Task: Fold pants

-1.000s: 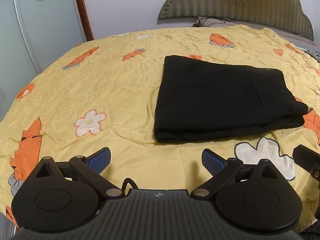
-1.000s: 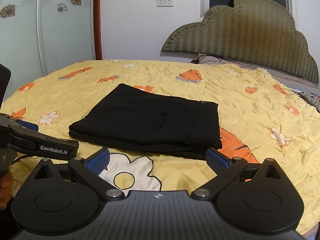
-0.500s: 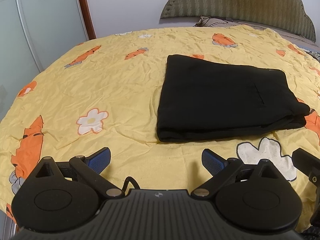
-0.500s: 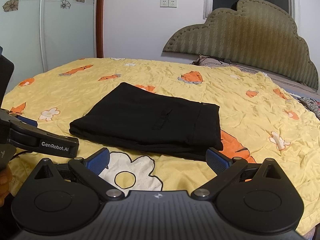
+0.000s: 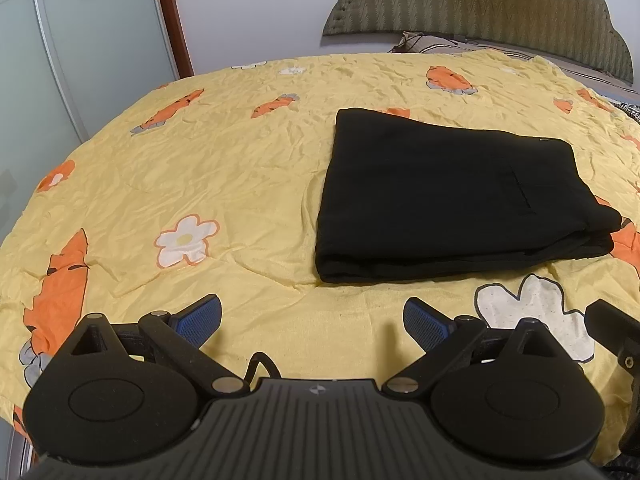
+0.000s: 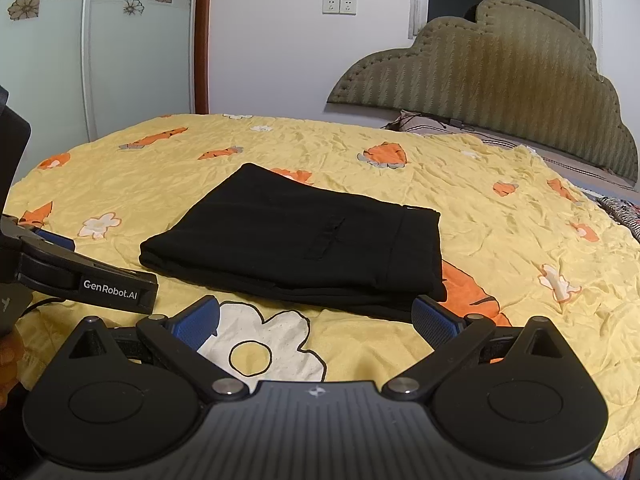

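Black pants lie folded into a flat, layered rectangle on the yellow bedspread, toward the middle of the bed and ahead of both tools. Their stacked edges show along the near side, but how many layers lie beneath cannot be made out, since the dark cloth swallows most seams apart from one faint pocket line. The left gripper hovers short of the pants with its blue-padded fingers spread wide and nothing between them; the right gripper is likewise spread wide and empty, its right pad just at the near edge of the fabric in its own view, though contact cannot be judged. Each tool's body is cut off by the bottom of its picture. The bedspread is wrinkled and printed with orange carrots and white flowers. Behind it stands a scalloped olive headboard, with a patterned pillow partly hidden at its foot. A white wall carries two sockets, and frosted wardrobe doors with flower decals fill the left.
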The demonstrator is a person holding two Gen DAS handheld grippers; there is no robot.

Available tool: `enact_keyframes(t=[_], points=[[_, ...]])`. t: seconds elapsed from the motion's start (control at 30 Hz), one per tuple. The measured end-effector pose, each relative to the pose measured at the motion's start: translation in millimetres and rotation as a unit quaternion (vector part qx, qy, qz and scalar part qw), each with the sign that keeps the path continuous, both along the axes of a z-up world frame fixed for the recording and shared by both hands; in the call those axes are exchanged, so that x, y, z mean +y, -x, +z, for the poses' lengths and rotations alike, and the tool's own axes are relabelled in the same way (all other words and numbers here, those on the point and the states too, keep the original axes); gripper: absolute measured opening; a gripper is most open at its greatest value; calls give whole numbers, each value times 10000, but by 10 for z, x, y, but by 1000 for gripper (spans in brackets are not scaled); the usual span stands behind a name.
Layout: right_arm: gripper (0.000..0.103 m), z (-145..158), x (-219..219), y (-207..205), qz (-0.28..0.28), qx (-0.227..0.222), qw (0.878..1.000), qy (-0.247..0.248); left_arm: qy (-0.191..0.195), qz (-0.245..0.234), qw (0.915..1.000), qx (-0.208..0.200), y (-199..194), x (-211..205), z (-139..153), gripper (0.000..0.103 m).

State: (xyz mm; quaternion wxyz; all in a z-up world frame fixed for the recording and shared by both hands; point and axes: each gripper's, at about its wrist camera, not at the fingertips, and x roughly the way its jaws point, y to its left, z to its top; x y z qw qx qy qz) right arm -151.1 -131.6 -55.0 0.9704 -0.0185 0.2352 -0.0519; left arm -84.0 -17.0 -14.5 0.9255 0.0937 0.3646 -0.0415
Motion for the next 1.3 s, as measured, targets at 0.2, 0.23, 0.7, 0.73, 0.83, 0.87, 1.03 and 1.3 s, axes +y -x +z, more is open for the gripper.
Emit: enact_keyframes(t=[0.2,0.23,0.7,0.73,0.83,0.87,1.03,1.3], points=[[103,2,3,14,17,-11,10000,52,-11,-23,10000,10,2,-22,-20,99],[103,1,0,14,9,-10,10000,56,-18,-24,10000,19,2,-31,-24,99],[103,-140,-33,-87,-60,249,9997,65,-60,-93,9997,203,-94,-90,-189,99],[103,-155,-31,-99,-63,274,9996,61,-59,-88,9997,215,-101,-85,-200,99],[103,-179,-41,-114,-60,319,9995,-47,-23,-64,9997,237,-124,-63,-218,99],[103,-180,-47,-117,-73,335,9994,-103,-13,-56,9997,244,-131,-59,-221,99],[103,-164,-59,-117,-192,321,9990,-226,-41,-72,9997,245,-150,-56,-227,99],[103,-135,-87,-198,-365,528,9956,-687,-26,-70,9997,237,-170,-18,-221,99]])
